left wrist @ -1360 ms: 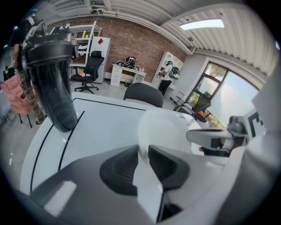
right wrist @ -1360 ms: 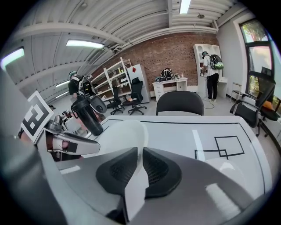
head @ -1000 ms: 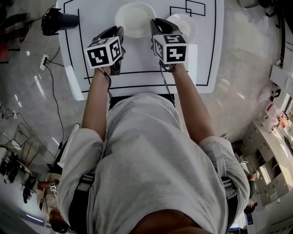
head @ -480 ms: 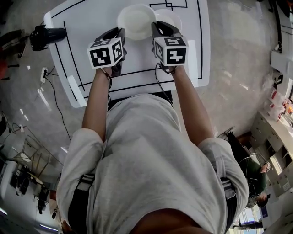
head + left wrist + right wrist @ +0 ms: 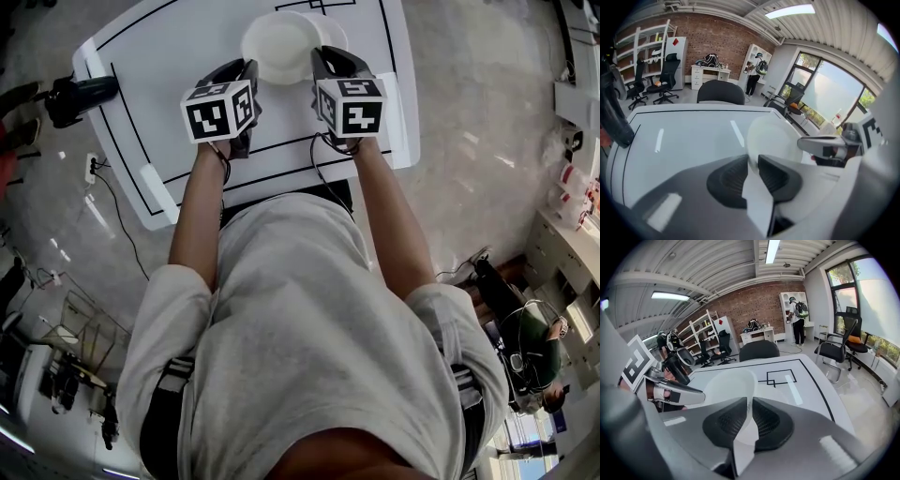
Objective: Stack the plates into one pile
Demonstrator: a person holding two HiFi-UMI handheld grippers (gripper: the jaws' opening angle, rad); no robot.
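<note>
Both grippers have carried the large plate (image 5: 281,47) rightward over the table (image 5: 187,56) since the earlier frames, so it now overlaps the smaller plate (image 5: 337,32), of which only a sliver of rim peeks out at the upper right. Nearest, the left gripper (image 5: 246,67) pinches the large plate's left rim and the right gripper (image 5: 323,56) pinches its right rim. Each gripper view shows its ribbed pads closed on the thin white edge, and the plate looks empty. In the head view, bare tabletop spreads out to the left of the plate, while the table's right edge lies near the right gripper. A black device (image 5: 80,94) sits at the table's left corner. Only the gripper views show what stands beyond the far edge: an office chair (image 5: 759,350) and, farther back by the white shelves, a person (image 5: 799,317) with a backpack.
</note>
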